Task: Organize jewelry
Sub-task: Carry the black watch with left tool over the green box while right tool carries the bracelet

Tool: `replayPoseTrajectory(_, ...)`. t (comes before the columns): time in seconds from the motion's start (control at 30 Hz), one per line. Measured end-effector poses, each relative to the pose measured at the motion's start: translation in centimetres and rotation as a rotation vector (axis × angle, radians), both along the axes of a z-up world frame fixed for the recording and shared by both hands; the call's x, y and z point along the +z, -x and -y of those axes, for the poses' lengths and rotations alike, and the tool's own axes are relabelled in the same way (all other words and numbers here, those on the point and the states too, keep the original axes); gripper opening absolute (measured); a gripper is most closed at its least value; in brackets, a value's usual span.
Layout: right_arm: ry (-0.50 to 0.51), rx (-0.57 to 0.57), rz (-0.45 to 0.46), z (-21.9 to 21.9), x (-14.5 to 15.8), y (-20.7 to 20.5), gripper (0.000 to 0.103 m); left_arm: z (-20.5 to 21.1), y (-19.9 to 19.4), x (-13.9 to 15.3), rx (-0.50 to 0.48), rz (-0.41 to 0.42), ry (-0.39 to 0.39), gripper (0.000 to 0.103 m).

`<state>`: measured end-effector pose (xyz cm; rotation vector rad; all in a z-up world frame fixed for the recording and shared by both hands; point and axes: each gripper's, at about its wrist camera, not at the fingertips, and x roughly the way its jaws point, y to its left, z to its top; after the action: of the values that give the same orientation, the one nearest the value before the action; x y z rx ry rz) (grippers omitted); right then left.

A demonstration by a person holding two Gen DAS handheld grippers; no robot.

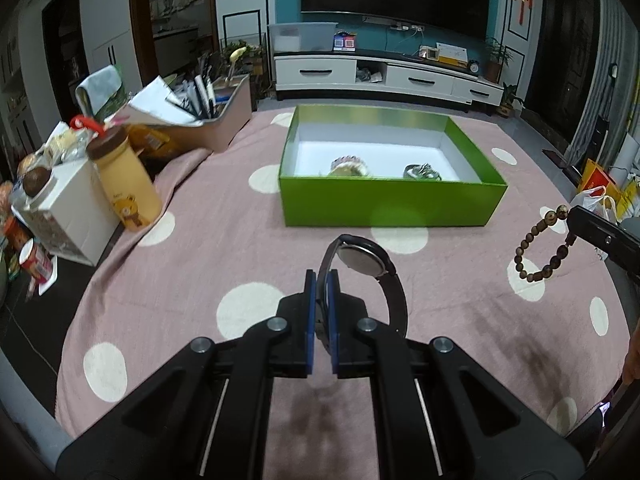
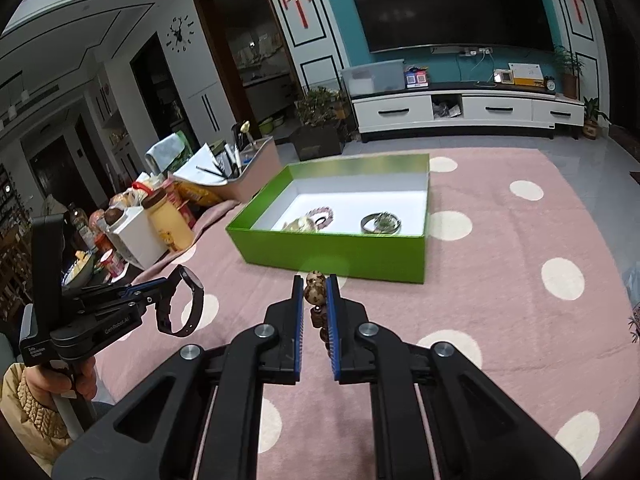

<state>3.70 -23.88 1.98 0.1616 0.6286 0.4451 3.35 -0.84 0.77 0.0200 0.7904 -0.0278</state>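
My left gripper (image 1: 322, 280) is shut on the strap of a black wristwatch (image 1: 362, 260) and holds it above the pink dotted cloth, short of the green box (image 1: 392, 204). It also shows in the right wrist view (image 2: 170, 284) with the watch (image 2: 188, 304). My right gripper (image 2: 314, 284) is shut on a brown bead bracelet (image 2: 314, 294), which hangs at the right in the left wrist view (image 1: 544, 246). The open green box (image 2: 332, 250) holds a beaded bracelet (image 2: 320, 214), a pale piece (image 2: 298, 224) and a silver bangle (image 2: 380, 222).
At the left edge stand a yellow bottle (image 1: 124, 184), a white carton (image 1: 70, 216), snack packs and a pen tray (image 1: 208, 120). The pink cloth (image 1: 200, 260) covers the table. A TV cabinet (image 1: 384, 76) is behind.
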Motion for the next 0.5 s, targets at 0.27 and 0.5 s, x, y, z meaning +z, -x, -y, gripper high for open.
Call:
replayPoseTrajectory(0.27, -0.003, -0.017, 0.044, 1.4, 1.5, -0.6, 0.011, 2.1, -1.7, 1.6, -0.036, 0.039, -0.014, 0.005)
replayPoseTrajectory(0.5, 0.003, -0.026, 0.065, 1.9, 2.5, -1.7, 0.011, 3.5, -3.1, 2.3, -0.060, 0.054, -0.027, 0.005)
